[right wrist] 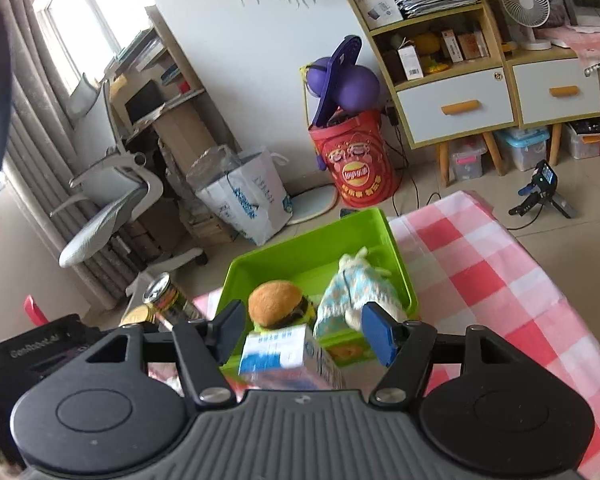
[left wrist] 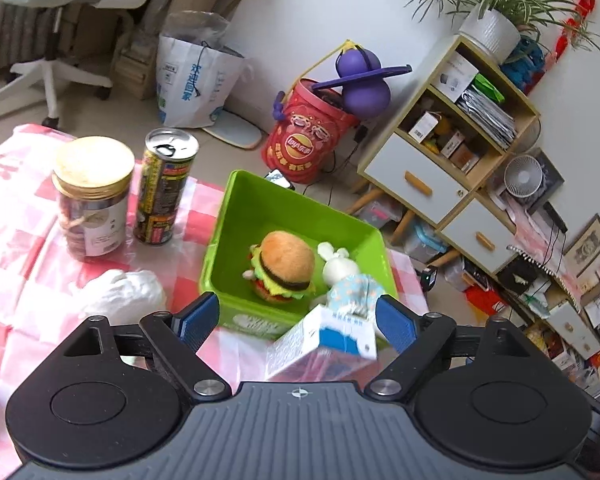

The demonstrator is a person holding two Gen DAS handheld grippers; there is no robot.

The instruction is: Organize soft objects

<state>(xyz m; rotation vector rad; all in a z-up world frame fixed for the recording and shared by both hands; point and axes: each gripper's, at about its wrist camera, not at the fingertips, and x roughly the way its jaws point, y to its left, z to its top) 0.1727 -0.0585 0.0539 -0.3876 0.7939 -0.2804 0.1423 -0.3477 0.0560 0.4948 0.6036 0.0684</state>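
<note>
A green bin (left wrist: 260,188) (right wrist: 300,240) sits on the pink checked tablecloth (left wrist: 20,264) (right wrist: 480,272). Inside it lie a burger plush (left wrist: 284,264) (right wrist: 274,304) and a white rabbit plush in a blue dress (left wrist: 340,276) (right wrist: 352,284). A white soft lump (left wrist: 120,294) rests on the cloth left of the bin. A blue-and-white carton (left wrist: 328,340) (right wrist: 280,354) stands just in front of the bin. My left gripper (left wrist: 296,322) is open above the carton, its pads clear of it. My right gripper (right wrist: 305,334) is open too, with gaps on both sides of the carton.
A gold-lidded jar (left wrist: 92,200) and a tall can (left wrist: 166,188) (right wrist: 168,300) stand left of the bin. Beyond the table's far edge are the floor, a red snack bucket (left wrist: 304,140) (right wrist: 354,164), a paper bag (left wrist: 196,80) and a shelf cabinet (left wrist: 452,152).
</note>
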